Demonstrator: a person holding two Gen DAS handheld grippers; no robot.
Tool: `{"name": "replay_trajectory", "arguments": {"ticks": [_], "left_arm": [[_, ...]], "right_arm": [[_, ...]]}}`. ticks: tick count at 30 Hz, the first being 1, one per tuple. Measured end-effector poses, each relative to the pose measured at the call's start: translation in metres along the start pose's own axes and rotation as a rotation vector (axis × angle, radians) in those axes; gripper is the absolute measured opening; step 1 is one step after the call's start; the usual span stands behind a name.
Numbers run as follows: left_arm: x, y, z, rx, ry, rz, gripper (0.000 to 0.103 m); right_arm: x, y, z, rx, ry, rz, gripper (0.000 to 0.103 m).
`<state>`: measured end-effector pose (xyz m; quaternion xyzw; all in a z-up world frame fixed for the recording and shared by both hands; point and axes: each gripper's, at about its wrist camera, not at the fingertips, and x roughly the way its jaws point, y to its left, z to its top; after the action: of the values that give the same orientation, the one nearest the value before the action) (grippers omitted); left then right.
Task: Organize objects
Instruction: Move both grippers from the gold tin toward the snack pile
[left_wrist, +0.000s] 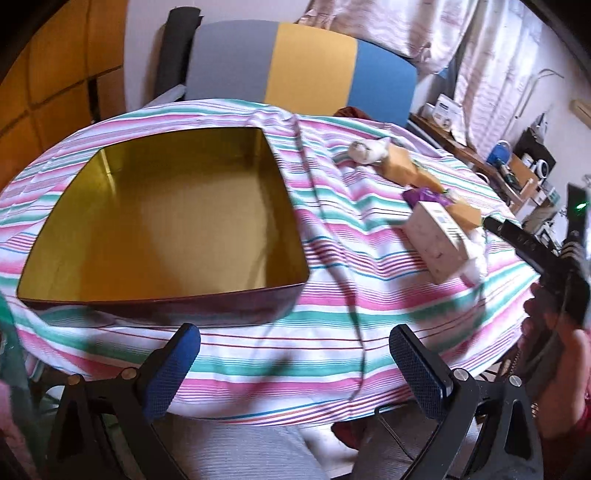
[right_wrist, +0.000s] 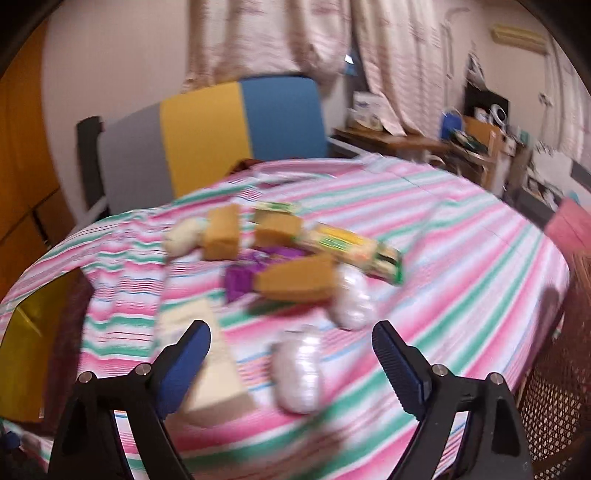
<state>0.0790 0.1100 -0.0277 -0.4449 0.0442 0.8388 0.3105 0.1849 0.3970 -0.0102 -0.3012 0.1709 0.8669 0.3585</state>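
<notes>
A worktop (left_wrist: 332, 295) draped in a pink, green and white striped cloth carries an open square tin (left_wrist: 162, 221) with a gold inside and a dark red outer wall; nothing lies in it. In the left wrist view the left gripper (left_wrist: 295, 373) hangs over the near edge of the cloth just in front of the tin, its blue-padded fingers (left_wrist: 170, 373) spread wide with nothing between them. To the tin's right, well apart from it, lies a loose cluster of small goods: a pale speckled box (left_wrist: 436, 240), tan blocks (left_wrist: 399, 162) and a purple wrapper (left_wrist: 424, 194). The right wrist view is blurred, so details are uncertain, but the right gripper (right_wrist: 291, 362) hovers above that cluster with its fingers (right_wrist: 399, 369) released and gripping nothing; beneath the gap lies a white wrapped bundle (right_wrist: 297, 369), with the pale box (right_wrist: 207, 354) under the left finger, a second white bundle (right_wrist: 351, 299) and a green-and-yellow packet (right_wrist: 354, 251) farther back. A grey, yellow and blue chair back (left_wrist: 303, 66) stands behind the worktop.
</notes>
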Motion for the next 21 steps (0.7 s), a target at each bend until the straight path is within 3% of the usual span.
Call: {"name": "replay_trajectory", "arguments": {"ticks": [5, 10, 13, 18, 21], "left_arm": [[0.002, -0.008, 0.005, -0.012, 0.010, -0.023, 0.103], [0.011, -0.011, 0.013, -0.040, 0.030, -0.038, 0.103], [0.016, -0.015, 0.018, -0.048, 0.053, -0.031, 0.103], [0.016, -0.028, 0.028, -0.024, 0.043, -0.020, 0.103], [0.018, -0.040, 0.036, -0.007, 0.038, -0.031, 0.103]], "right_arm": [[0.014, -0.026, -0.009, 0.028, 0.043, 0.015, 0.083], [0.004, -0.011, -0.016, -0.011, -0.010, 0.223, 0.082], [0.006, 0.007, -0.019, -0.069, 0.007, 0.257, 0.080], [0.003, -0.006, -0.022, 0.039, -0.034, 0.186, 0.080], [0.014, -0.024, -0.021, 0.070, 0.003, 0.110, 0.080]]}}
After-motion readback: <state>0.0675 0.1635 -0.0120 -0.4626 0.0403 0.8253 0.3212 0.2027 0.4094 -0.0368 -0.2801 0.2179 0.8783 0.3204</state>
